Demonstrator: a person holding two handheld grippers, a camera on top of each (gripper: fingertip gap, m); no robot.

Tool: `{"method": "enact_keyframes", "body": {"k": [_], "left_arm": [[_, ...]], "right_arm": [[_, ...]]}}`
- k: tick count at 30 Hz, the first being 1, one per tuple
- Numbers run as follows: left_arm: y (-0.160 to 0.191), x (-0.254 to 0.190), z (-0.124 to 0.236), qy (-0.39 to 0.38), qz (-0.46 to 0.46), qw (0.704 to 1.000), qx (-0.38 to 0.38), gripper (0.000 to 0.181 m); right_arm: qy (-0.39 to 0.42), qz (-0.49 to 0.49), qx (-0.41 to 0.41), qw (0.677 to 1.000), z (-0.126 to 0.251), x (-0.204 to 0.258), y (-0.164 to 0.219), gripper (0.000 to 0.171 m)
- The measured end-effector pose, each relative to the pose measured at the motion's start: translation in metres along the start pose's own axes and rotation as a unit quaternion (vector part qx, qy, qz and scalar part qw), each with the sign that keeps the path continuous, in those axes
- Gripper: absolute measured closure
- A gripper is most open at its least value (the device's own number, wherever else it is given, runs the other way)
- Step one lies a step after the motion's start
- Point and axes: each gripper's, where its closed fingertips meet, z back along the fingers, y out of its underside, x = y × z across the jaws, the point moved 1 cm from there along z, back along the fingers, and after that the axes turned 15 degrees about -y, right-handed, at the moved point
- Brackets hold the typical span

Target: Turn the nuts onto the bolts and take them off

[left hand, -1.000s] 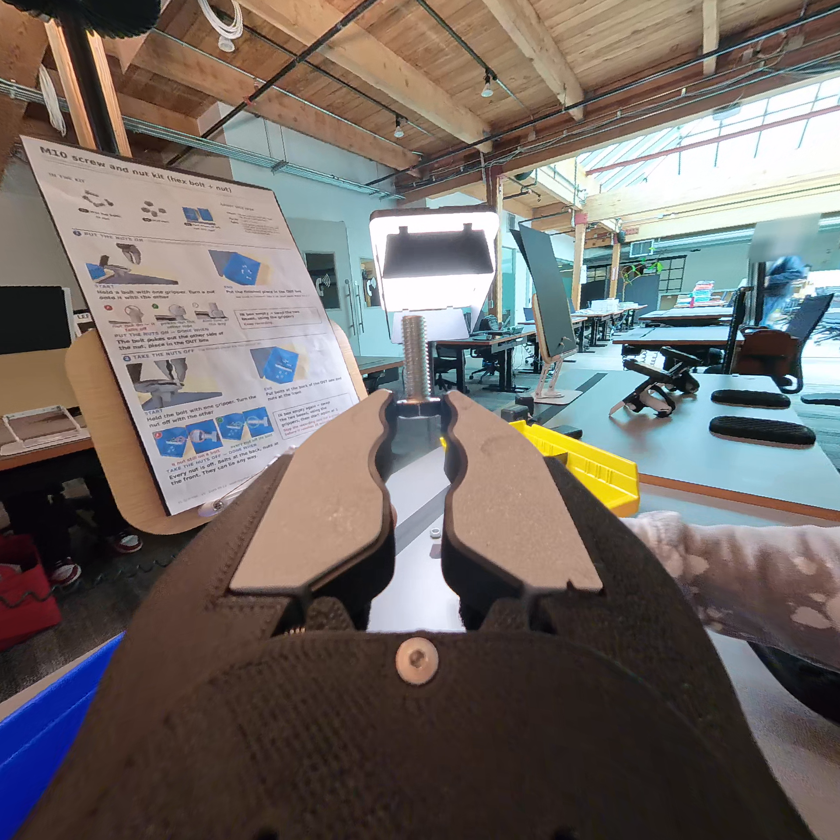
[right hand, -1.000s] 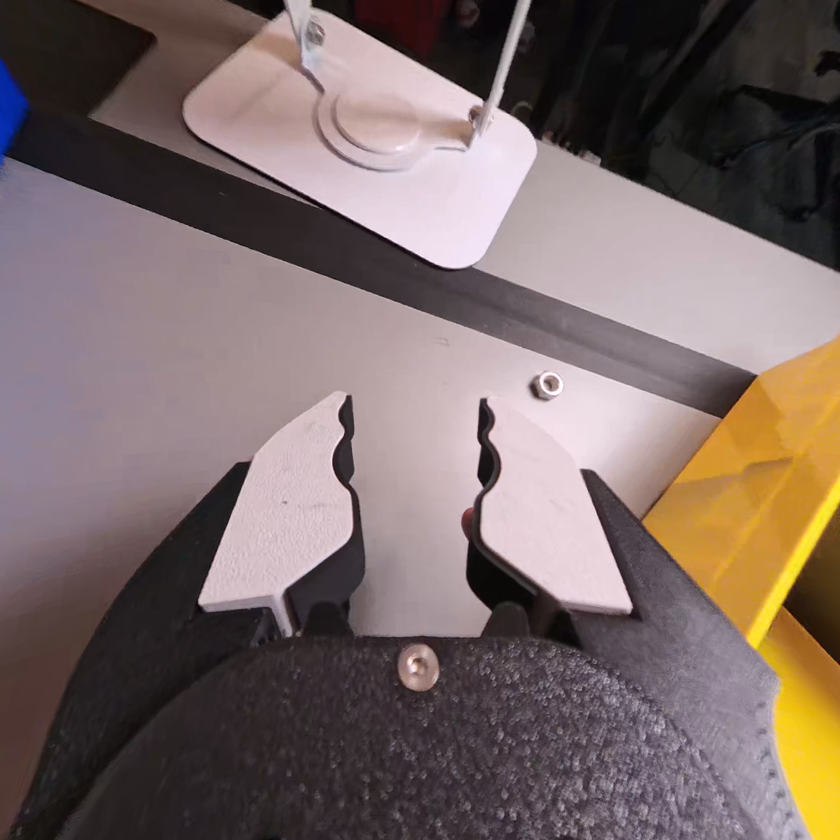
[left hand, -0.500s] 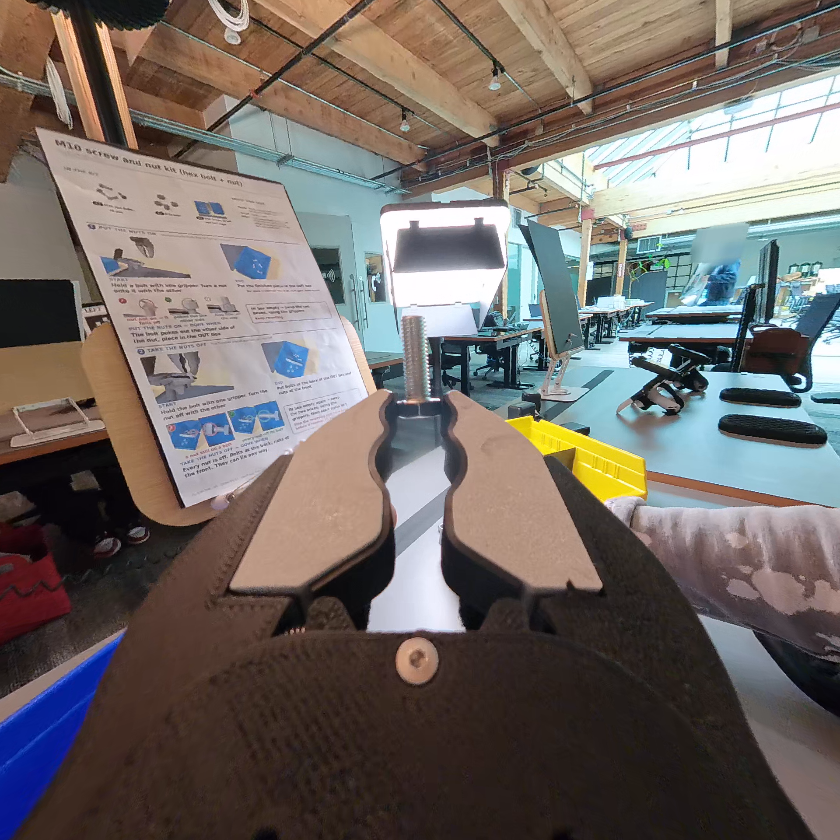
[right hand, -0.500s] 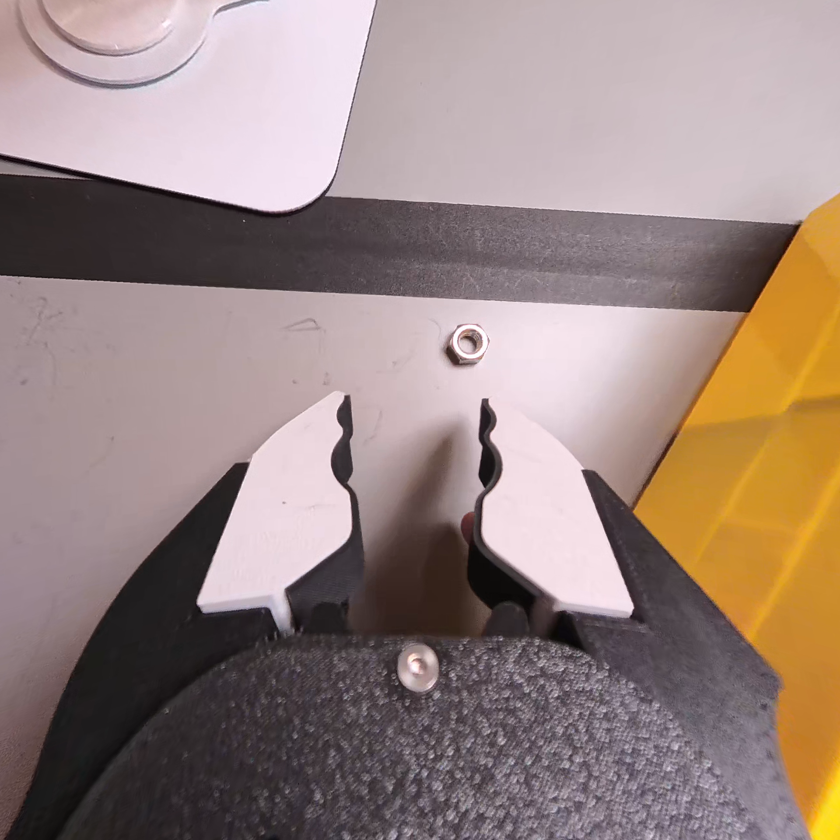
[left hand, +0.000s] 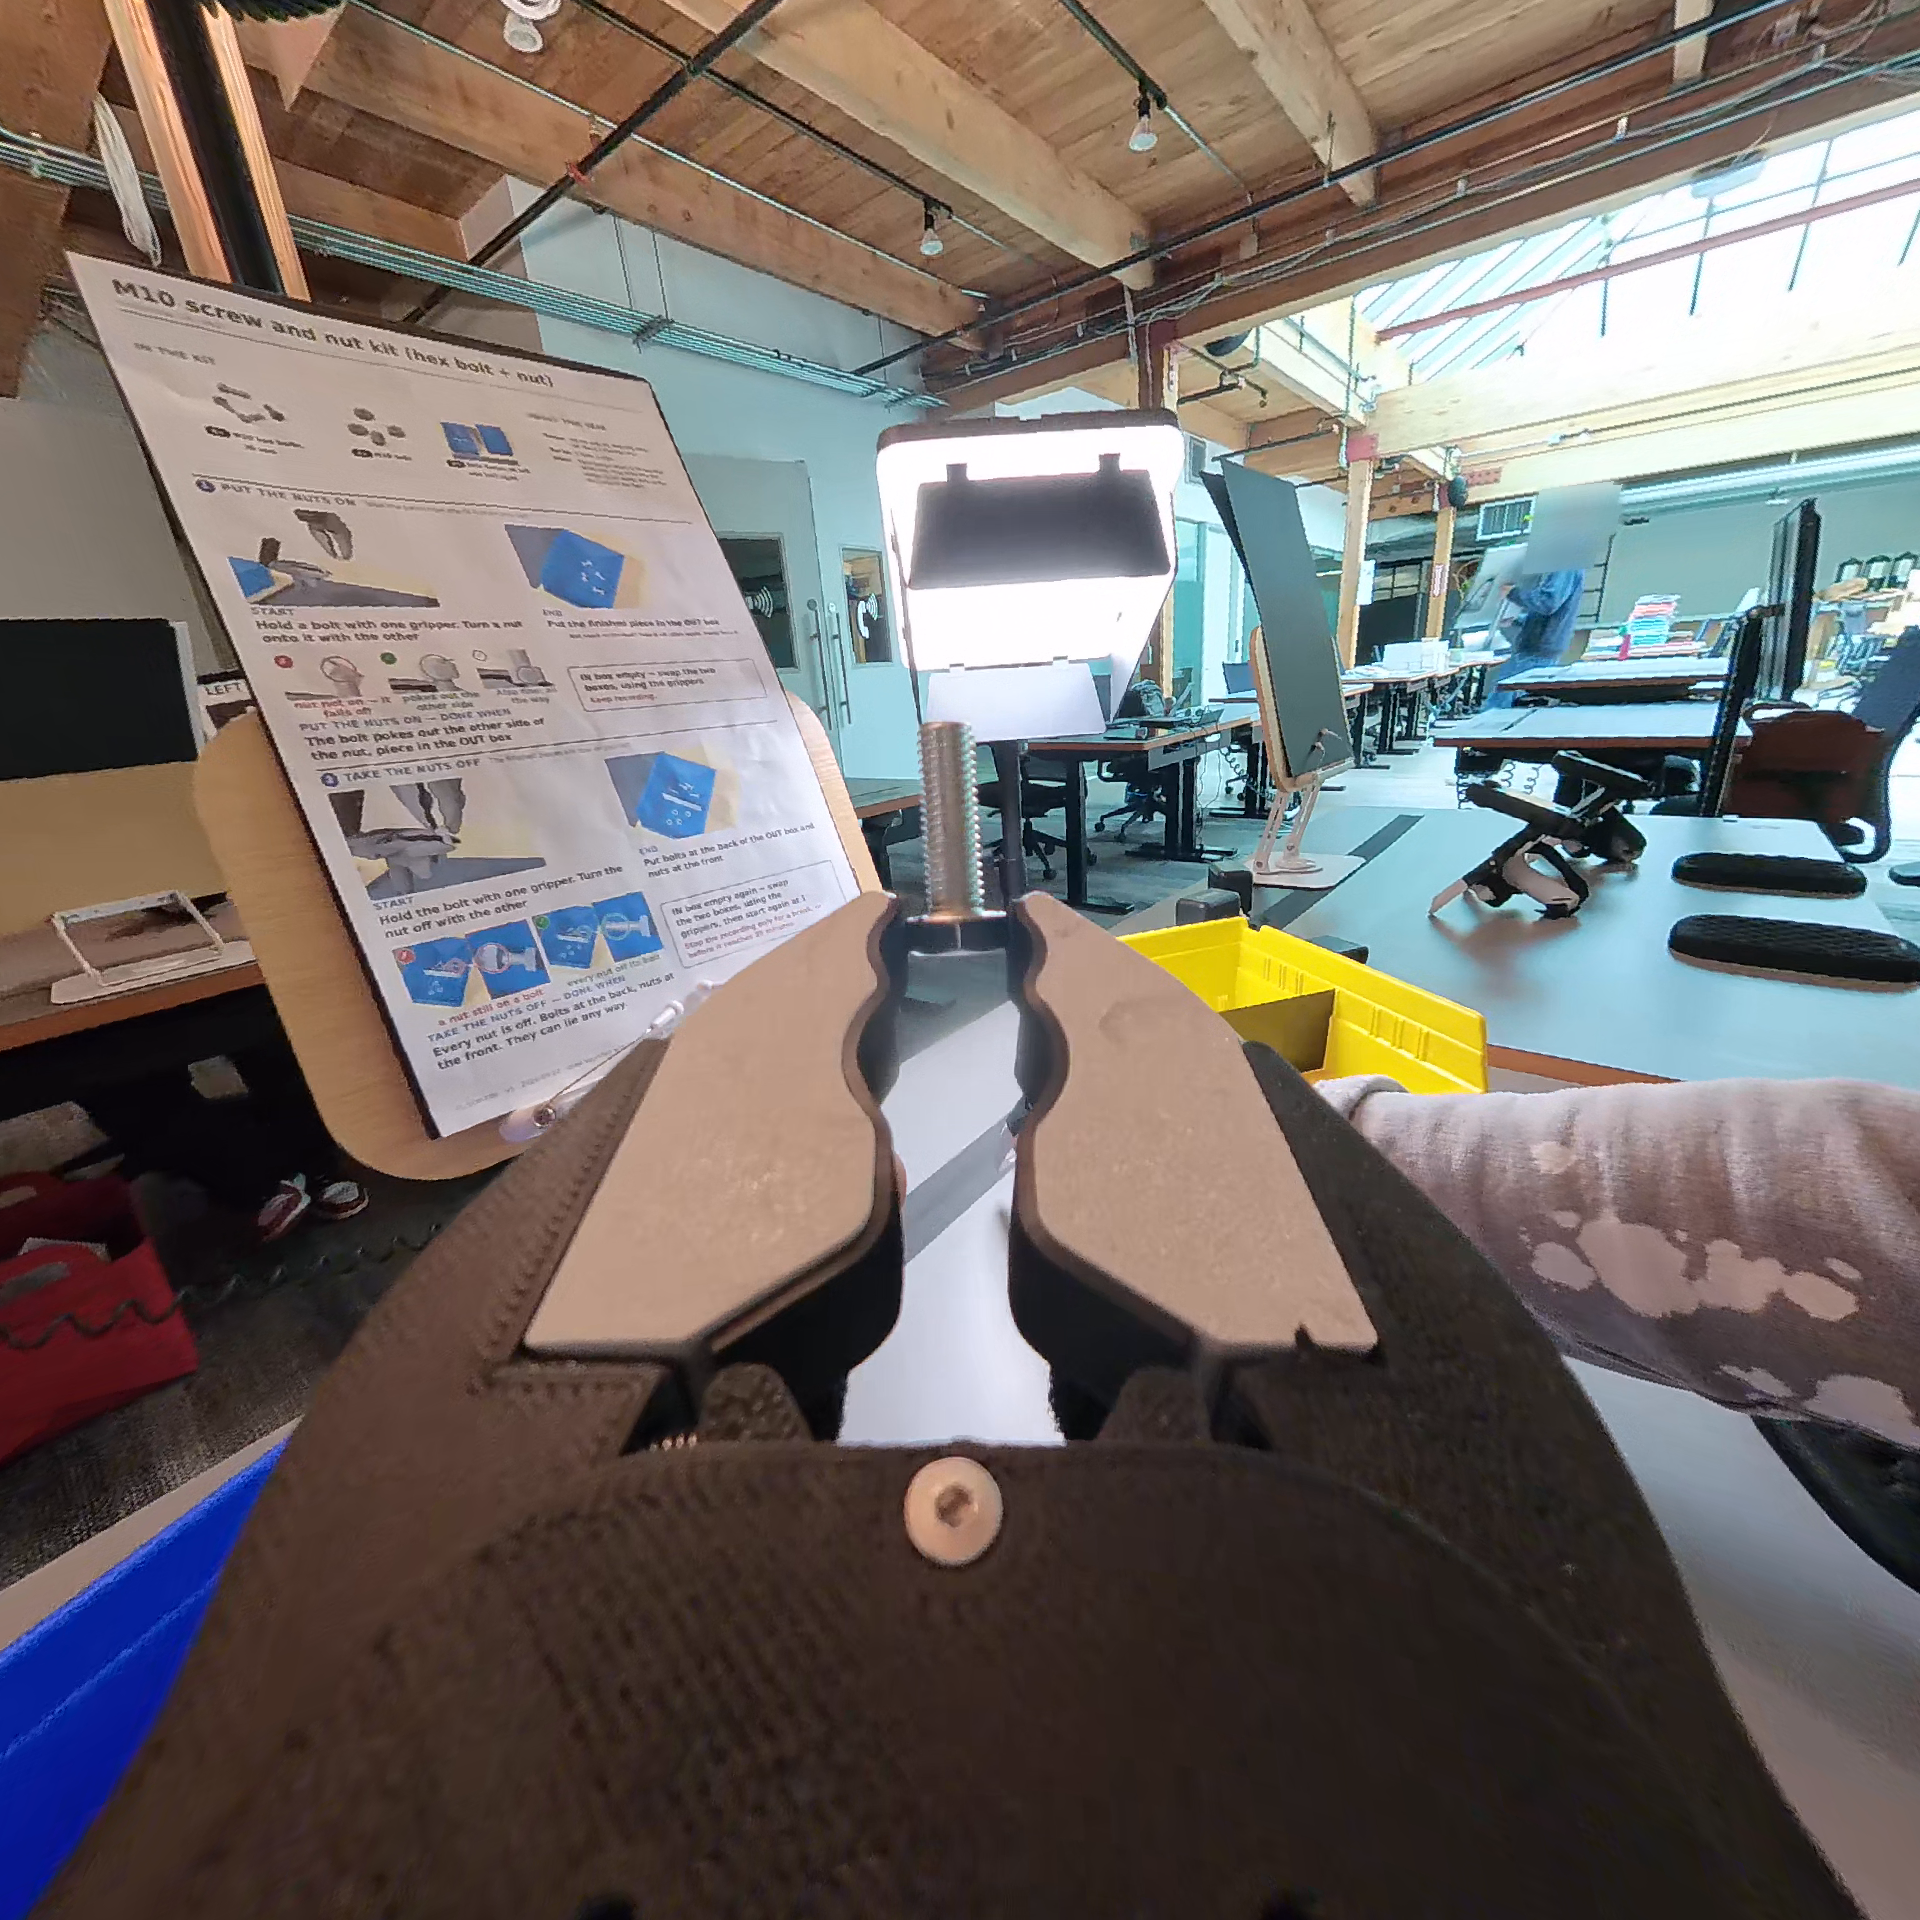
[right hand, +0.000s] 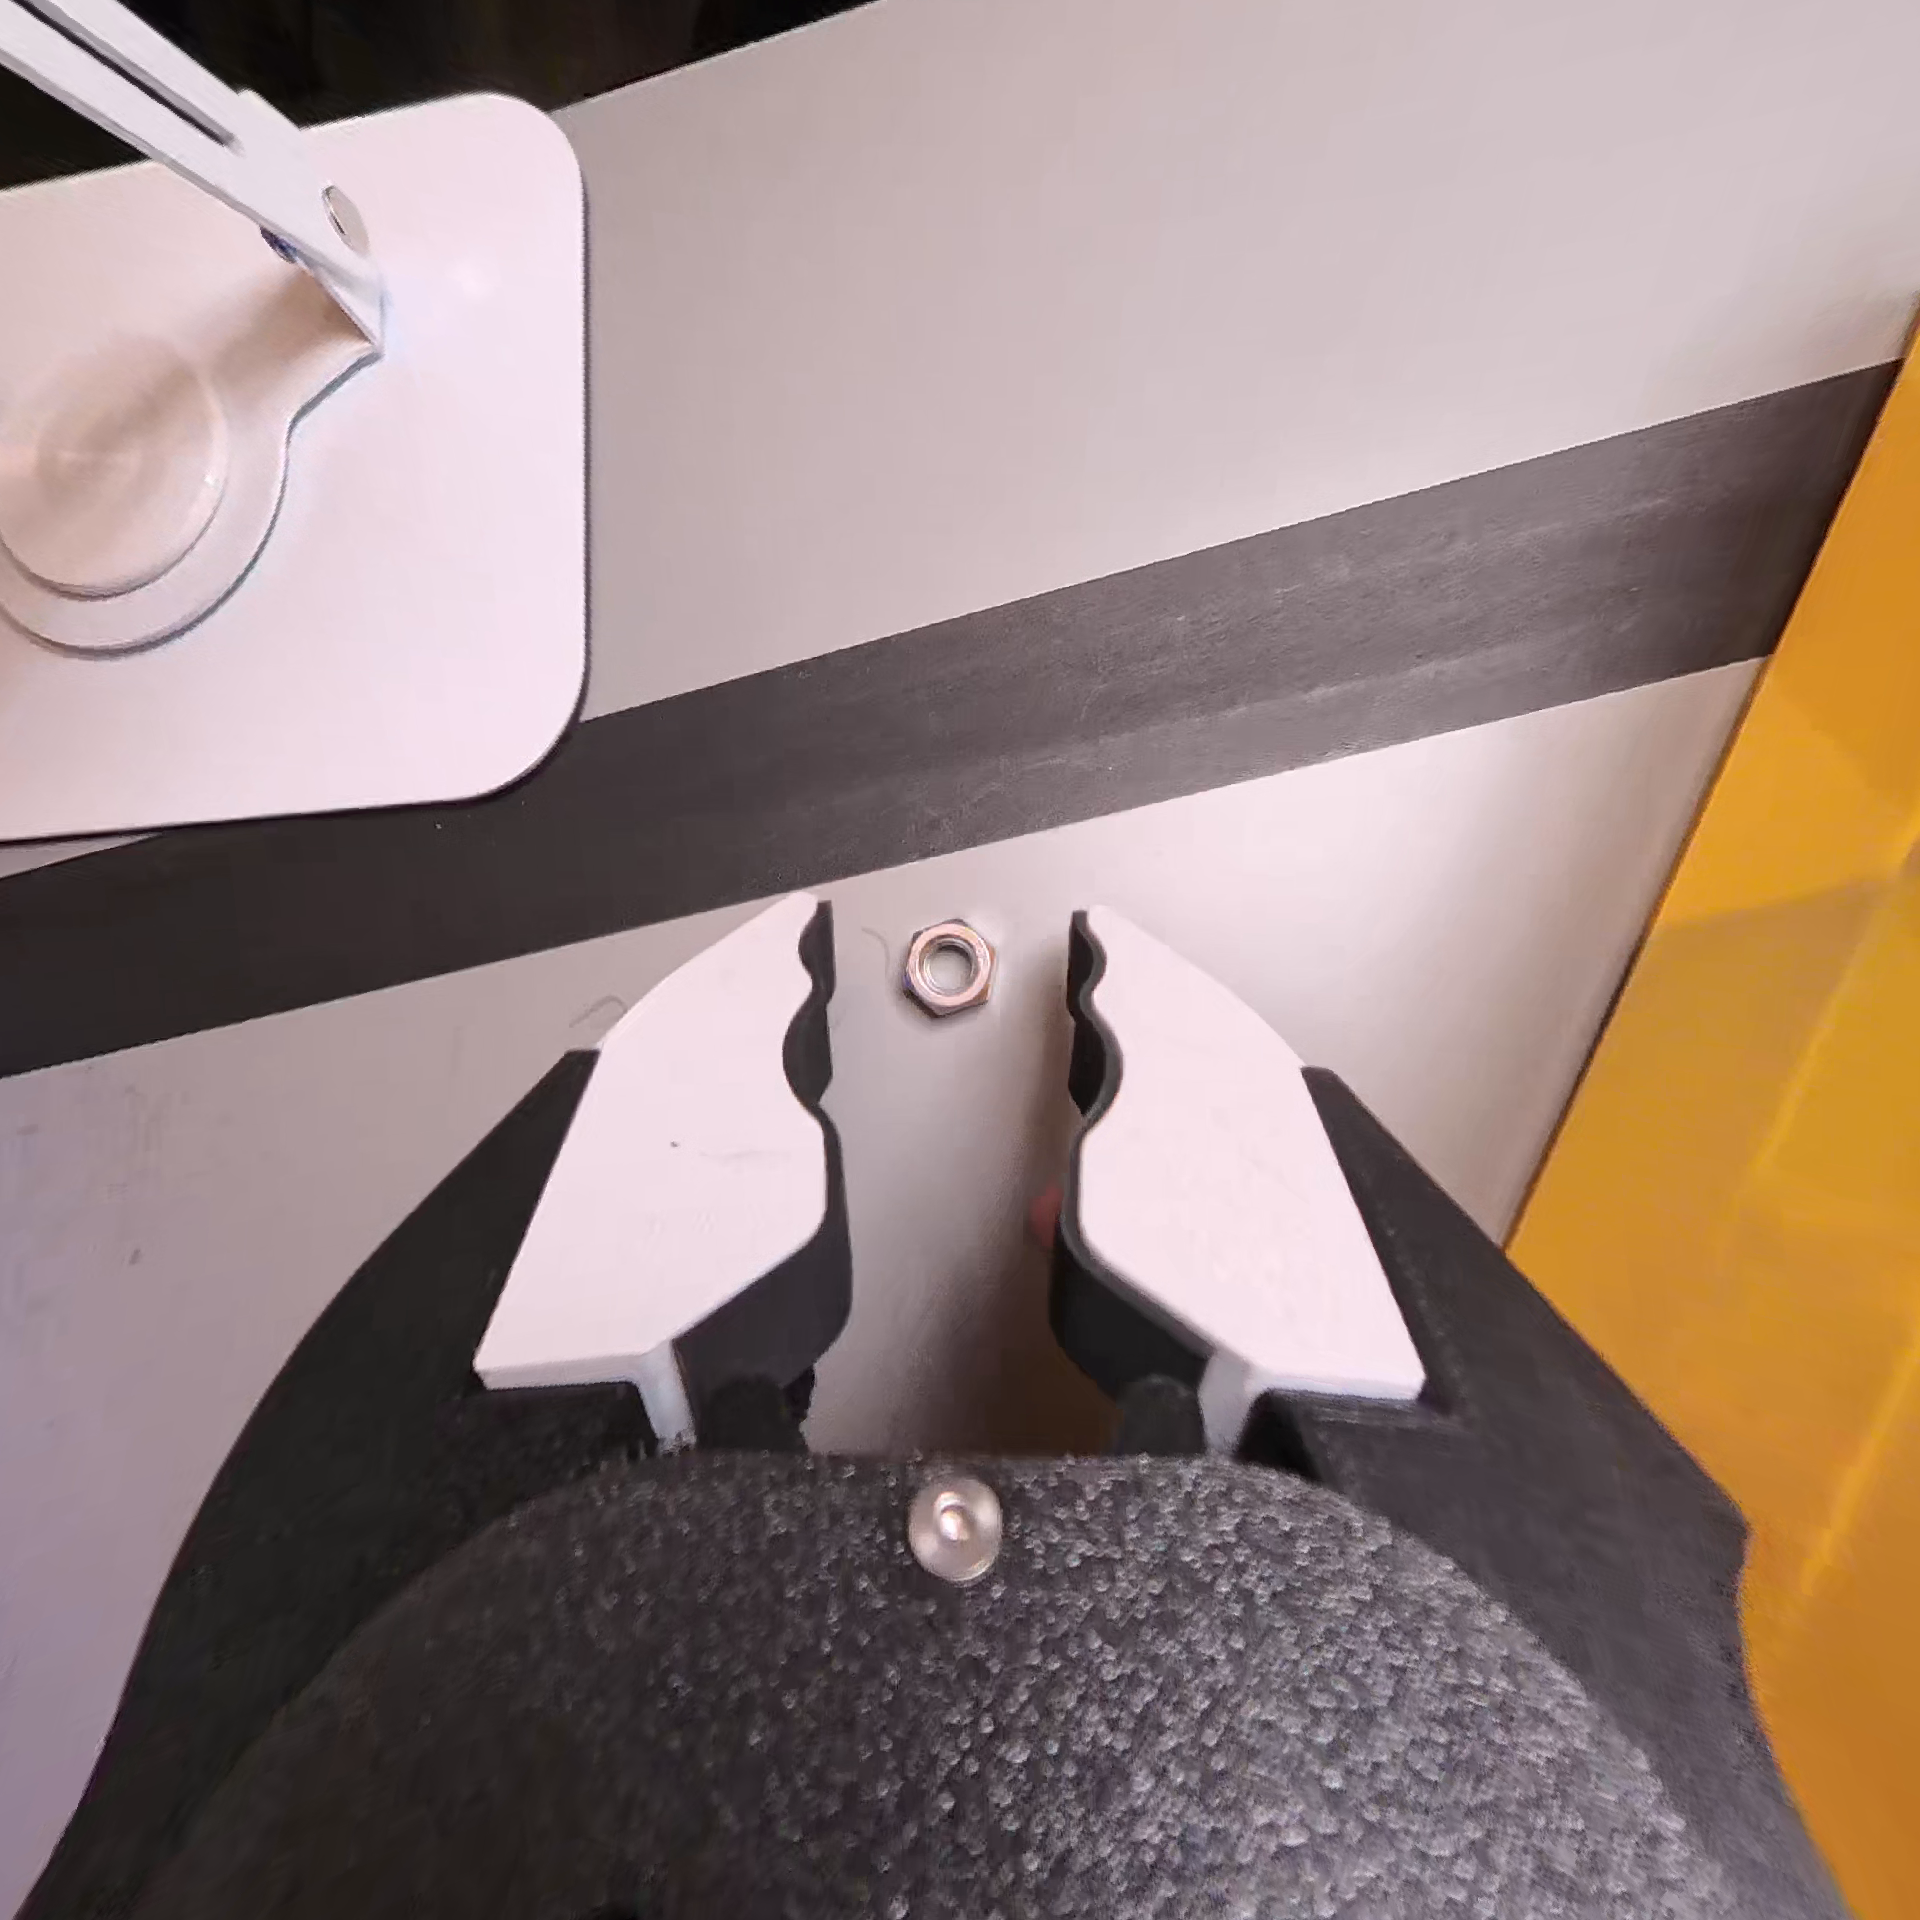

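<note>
Bolt (left hand: 948, 821): silver, threaded shank upright, hex head clamped between the tips of the left gripper (left hand: 956, 935). The shank carries no nut. The gripper is clenched on the head and held above the table, its fingers pointing toward 12 o'clock in the left wrist view.

Nut (right hand: 948, 969): one silver hex nut lying flat on the grey table (right hand: 312, 1195), bore facing up. It sits between the tips of the right gripper (right hand: 948, 961), touching neither finger. That gripper is spread apart and grasps nothing, pointing down at the tabletop.

Surroundings, right wrist view: a dark band (right hand: 1039, 665) crosses the table just beyond the nut, from 9 o'clock to 3 o'clock. A white stand base (right hand: 436, 416) rests at 10 o'clock, overlapping the band. The wall of a yellow bin (right hand: 1766, 1039) fills the 3 o'clock side; its interior is out of sight from here.

Containers, left wrist view: the yellow bin (left hand: 1382, 1023) stands at 2 o'clock behind the fingers; the visible part of its interior shows a dark divider, and contents cannot be made out. A blue bin (left hand: 94, 1704) edge shows at 8 o'clock; its interior is not visible.

An instruction sheet (left hand: 468, 665) on a wooden board leans at 10 o'clock. A patterned sleeve (left hand: 1662, 1247) enters at 3 o'clock.
</note>
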Motion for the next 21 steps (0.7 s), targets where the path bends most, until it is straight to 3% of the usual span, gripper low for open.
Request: {"method": "enact_keyframes", "body": {"k": [6, 9, 21], "left_arm": [[-0.003, 0.011, 0.002, -0.003, 0.016, 1.0, -0.006, 0.163], [-0.004, 0.014, 0.002, -0.006, 0.019, 1.0, -0.007, 0.163], [-0.007, 0.014, 0.006, -0.012, 0.012, 1.0, -0.008, 0.163]], "right_arm": [[0.029, 0.043, 0.055, 0.997, -0.01, 0.0, 0.01, 0.144], [0.038, 0.059, 0.076, 0.995, -0.011, 0.0, 0.012, 0.143], [0.045, 0.082, 0.078, 0.993, -0.008, 0.002, 0.017, 0.154]]}}
